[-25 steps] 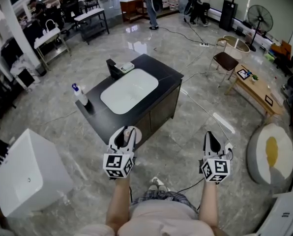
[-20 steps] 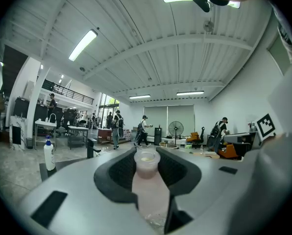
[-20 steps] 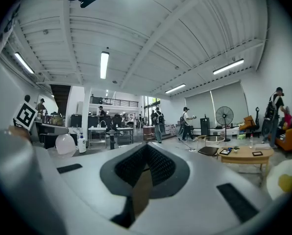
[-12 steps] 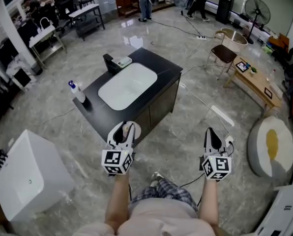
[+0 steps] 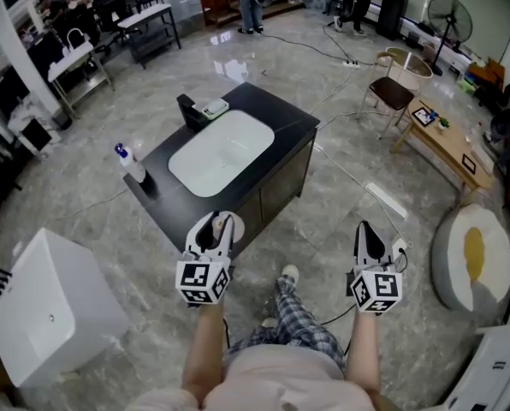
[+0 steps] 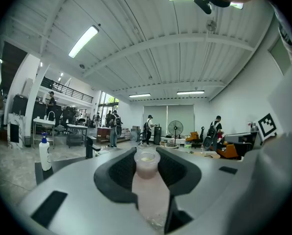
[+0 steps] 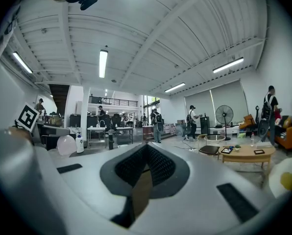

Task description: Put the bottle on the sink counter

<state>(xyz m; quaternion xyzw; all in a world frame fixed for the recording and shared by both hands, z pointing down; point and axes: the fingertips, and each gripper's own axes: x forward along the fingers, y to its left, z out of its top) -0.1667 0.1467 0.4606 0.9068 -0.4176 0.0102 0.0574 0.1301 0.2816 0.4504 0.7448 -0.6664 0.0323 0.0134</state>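
Small pale pink see-through bottle (image 6: 147, 190) with a whitish cap, clamped between the jaws of the left gripper (image 5: 217, 229), cap end pointing forward past the jaw tips. Carried in the air by the near corner of the sink counter (image 5: 276, 114), not resting on it. Black top on the counter, white rounded basin (image 5: 221, 152) sunk in its middle, dark cabinet front below.

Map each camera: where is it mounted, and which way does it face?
Head view: on the person's head, steeply down at the sink counter; forearms, left claw, right claw show.
Left gripper view: on left claw, forward along jaws shut on the bottle.
Right gripper view: on right claw, forward along shut, empty jaws.
Both gripper views share the standing fan.
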